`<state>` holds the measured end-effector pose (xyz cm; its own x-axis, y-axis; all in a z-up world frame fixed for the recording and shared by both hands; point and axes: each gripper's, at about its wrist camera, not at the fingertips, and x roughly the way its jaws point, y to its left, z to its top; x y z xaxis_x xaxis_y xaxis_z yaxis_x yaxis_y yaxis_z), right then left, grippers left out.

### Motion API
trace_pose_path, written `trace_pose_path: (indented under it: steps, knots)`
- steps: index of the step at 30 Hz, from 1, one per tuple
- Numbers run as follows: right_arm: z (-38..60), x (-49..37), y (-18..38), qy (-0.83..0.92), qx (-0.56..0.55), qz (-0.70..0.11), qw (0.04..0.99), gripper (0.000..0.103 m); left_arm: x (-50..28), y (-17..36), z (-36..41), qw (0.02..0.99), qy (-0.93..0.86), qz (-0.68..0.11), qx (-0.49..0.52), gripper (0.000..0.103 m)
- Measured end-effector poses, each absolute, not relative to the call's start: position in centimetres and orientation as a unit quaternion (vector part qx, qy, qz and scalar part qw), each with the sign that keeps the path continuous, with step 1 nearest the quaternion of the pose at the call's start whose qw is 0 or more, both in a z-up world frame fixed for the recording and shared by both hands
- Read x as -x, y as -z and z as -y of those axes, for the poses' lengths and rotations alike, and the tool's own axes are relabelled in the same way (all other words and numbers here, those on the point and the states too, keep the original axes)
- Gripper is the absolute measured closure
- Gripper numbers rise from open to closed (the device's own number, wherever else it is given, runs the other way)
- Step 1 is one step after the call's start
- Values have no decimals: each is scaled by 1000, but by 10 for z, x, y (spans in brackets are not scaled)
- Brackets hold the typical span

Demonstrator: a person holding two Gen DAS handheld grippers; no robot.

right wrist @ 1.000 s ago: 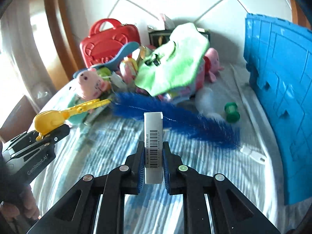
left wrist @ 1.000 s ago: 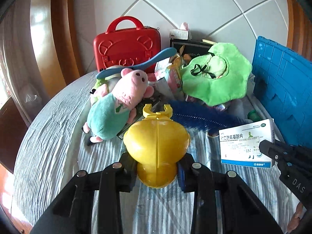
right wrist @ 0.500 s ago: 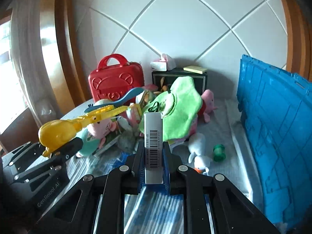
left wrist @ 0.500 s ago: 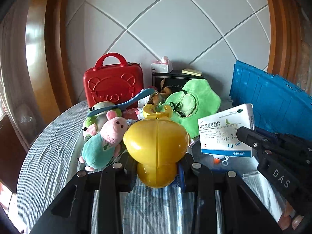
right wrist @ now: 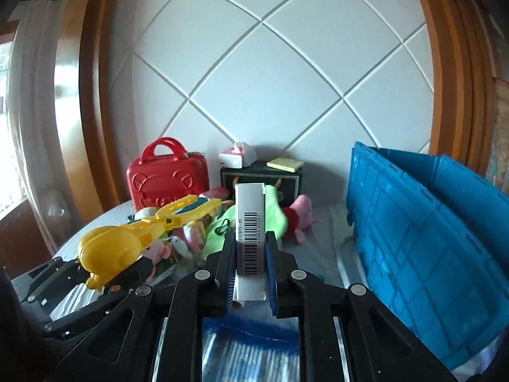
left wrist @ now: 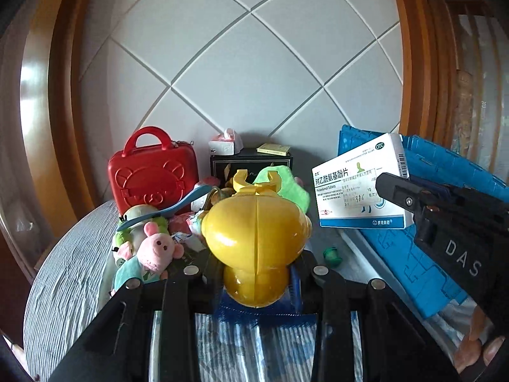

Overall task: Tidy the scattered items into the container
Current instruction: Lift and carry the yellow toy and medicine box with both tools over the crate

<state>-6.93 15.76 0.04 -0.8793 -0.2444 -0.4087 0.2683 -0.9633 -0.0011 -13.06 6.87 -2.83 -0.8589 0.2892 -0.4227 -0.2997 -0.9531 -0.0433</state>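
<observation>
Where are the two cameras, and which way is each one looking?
Left wrist view: sits on the left claw, looking forward past its yellow toy tongs at the toy pile and wall; the right claw and a few fingertips show.
Right wrist view: sits on the right claw, looking forward past its medicine box; the left claw shows beside it.
Both views share the red case, the blue crate, the tongs and the box.
</observation>
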Motion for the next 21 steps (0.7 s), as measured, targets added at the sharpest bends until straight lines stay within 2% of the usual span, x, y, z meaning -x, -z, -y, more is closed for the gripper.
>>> trace_pose_path:
  steps: [10,21]
  knots:
    - [-257,63,-60,988,-137,-16,69,87,108,-20,-159,207,-965,-19,163,72]
    - [-450,88,-96,994,-99,-36,19,87,81,-70,-350,232,-965,6,122,71]
